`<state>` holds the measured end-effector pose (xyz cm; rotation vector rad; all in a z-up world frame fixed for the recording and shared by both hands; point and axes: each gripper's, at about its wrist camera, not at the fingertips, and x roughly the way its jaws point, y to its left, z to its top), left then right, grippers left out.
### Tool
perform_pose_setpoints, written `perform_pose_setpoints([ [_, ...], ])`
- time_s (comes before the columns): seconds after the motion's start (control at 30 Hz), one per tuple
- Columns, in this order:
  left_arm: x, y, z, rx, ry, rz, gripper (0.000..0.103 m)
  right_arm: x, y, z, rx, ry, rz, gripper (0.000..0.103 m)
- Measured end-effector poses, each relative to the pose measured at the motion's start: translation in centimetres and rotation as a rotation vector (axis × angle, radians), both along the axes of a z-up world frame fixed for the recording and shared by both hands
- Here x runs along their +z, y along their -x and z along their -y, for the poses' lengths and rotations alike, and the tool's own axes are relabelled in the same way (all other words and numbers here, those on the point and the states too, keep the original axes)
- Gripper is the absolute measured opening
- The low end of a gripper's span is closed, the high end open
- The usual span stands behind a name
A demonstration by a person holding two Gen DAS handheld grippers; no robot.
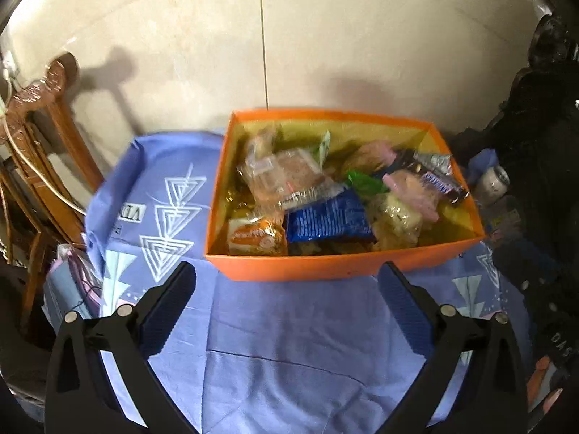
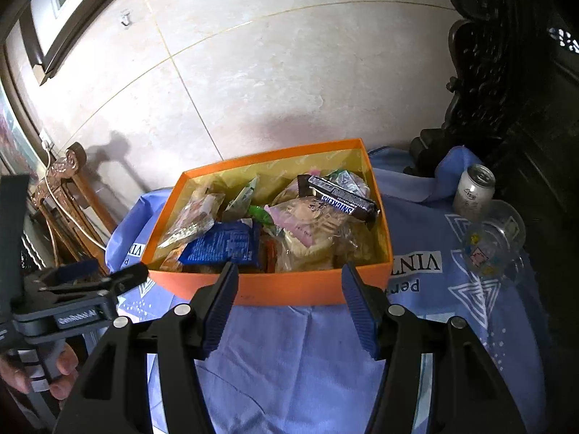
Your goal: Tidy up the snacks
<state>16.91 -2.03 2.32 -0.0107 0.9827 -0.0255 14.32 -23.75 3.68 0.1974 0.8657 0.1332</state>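
Snacks [image 2: 289, 224] boxed; left claw [image 1: 286, 282], right claw [image 2: 289, 282] empty, angled down.

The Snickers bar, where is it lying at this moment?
The Snickers bar lies on top of the other snacks in the orange box, near its far right corner in the right wrist view, above a pink-edged clear packet.

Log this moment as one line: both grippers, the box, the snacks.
left gripper: open, empty | right gripper: open, empty | orange box: on blue cloth | snacks: inside box
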Motion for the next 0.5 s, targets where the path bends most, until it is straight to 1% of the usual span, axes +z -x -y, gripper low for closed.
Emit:
perform_pose_setpoints([
  [0.1,1.2,1.0,0.2,-0.015,0.019,0.025,0.099,0.6,0.8,-0.2,0.001,-0.001,0.008,0.06],
  [0.17,1.8,1.6,0.4,-0.024,0.022,0.026,0.099,0.9,1.1,-0.3,0.004,0.002,0.012,0.06],
  [0.23,2.0,1.9,0.4,-0.024,0.027,0.014,0.099,1.3,1.6,-0.3,0.005,0.001,0.019,0.06],
  [0.3,2.1,2.2,0.3,-0.002,0.02,-0.007,0.099,1.6,1.9,-0.4,0.004,0.003,0.025,0.06],
  [0.4,1.9,2.5,-0.4,0.036,0.056,-0.042,0.099,2.1,2.4,-0.5,0.005,0.005,0.035,0.061],
  [0.5,1.7,3.0,-0.7,0.046,0.056,-0.049,0.099,2.5,2.9,-0.6,0.003,0.013,0.047,0.065],
])
